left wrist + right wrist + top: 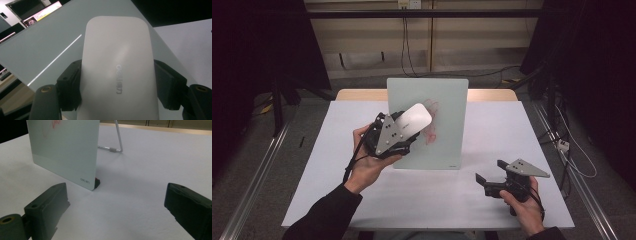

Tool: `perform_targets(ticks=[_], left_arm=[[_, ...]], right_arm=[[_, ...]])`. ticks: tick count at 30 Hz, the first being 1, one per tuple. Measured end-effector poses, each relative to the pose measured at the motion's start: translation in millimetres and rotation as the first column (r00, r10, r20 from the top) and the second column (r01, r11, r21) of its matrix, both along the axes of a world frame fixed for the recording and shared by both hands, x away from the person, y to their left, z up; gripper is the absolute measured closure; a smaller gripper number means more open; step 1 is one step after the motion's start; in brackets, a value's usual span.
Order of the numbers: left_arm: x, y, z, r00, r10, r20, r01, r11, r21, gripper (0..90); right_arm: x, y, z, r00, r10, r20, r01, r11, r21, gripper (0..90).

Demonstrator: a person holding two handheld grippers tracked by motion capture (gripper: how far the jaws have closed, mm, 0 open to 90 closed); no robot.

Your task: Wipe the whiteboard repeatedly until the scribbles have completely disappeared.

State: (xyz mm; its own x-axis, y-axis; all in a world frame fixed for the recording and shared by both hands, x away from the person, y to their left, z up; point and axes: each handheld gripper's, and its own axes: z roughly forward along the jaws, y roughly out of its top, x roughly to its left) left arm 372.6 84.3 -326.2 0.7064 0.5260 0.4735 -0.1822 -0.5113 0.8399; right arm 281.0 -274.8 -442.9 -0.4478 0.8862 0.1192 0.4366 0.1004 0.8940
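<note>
Left gripper view is showing the left gripper (117,87) squeezing both sides of the light, smooth white eraser (117,67) at the glass board (37,52), while the right gripper (493,181) is resting wide open

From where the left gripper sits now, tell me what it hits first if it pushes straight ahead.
The left gripper, clamped on the white eraser, points at the standing glass board. The eraser's front end would likely meet the board first; the gap between them is unclear.

A white eraser (117,70) with grey lettering, pale green board (447,145) bearing red scribbles (431,125).
</note>
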Motion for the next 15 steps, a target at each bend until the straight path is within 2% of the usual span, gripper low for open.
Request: perform_targets(ticks=[2,3,4,9,15], left_arm=[[5.4,-1.3,0.0,0.9999,0.007,-0.012,-0.007,0.9999,-0.015,31.1],[7.4,-1.8,0.2,0.9999,0.009,-0.004,-0.009,0.9999,-0.009,31.1],[9.9,-2.4,0.4,0.9998,0.014,-0.013,-0.014,0.9998,-0.011,31.1],[18.6,-5.8,6.0,0.9997,0.021,0.008,-0.021,0.9995,-0.024,31.1],[28.2,-16.3,11.0,0.9990,0.020,0.040,-0.020,0.9998,-0.008,31.1]], right_arm=[[-0.3,0.6,0.1,1.0000,0.001,-0.003,-0.001,1.000,-0.002,4.9],[-0.2,0.6,0.1,1.0000,0.001,-0.005,-0.001,1.000,-0.003,4.9],[-0.2,0.5,0.0,1.0000,0.001,-0.004,-0.001,1.000,-0.001,4.9],[0.0,-0.2,-0.1,1.0000,-0.001,-0.001,0.001,1.000,0.001,4.9],[-0.1,0.2,-0.1,1.0000,0.005,-0.003,-0.005,1.000,0.003,4.9]])
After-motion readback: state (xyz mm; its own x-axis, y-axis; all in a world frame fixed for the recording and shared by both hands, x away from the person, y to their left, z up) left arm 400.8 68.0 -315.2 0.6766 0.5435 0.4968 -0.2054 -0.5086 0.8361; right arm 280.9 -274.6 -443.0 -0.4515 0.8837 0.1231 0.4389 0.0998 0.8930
